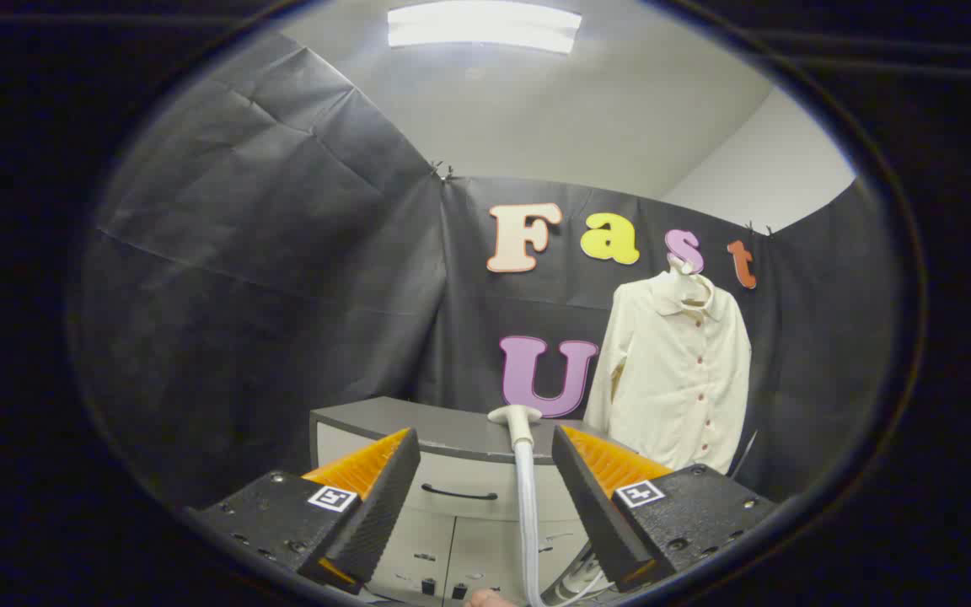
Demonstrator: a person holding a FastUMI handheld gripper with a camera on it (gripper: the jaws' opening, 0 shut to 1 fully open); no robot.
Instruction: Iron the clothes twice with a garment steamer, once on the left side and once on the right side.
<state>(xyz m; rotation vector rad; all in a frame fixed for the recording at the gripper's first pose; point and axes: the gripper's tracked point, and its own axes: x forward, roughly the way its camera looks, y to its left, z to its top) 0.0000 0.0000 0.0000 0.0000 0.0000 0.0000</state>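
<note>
The tool (485, 497) is seen with its two fingers spread wide apart, and nothing is gripped between them. A square black-and-white marker is carried on each finger block; no readable writing is found on them.

In the gap between the fingers, nearer the right one, the garment steamer's wand (524, 497) is seen standing upright, touched by neither finger. Its long axis runs from six to twelve o'clock: a pale ribbed hose rises from below and ends in a flat, wide steamer head (515, 415) at the top, set crosswise. Whether the head's face is turned toward the garment cannot be told. Part of the steamer's base and cords is glimpsed low down, just inside the right finger.

Beyond the fingers a cabinet (452, 489) is placed, with a grey worktop (418, 421), pale drawer fronts and a dark handle. A fingertip (485, 598) is glimpsed at six o'clock, below the wand.

At about two o'clock from the tool, beyond the right finger, a cream button-front shirt (675, 371) is hung on a hanger against the booth wall, its long axis vertical, collar at twelve o'clock, front turned toward the tool. A ceiling light (484, 27) is seen at twelve o'clock.
</note>
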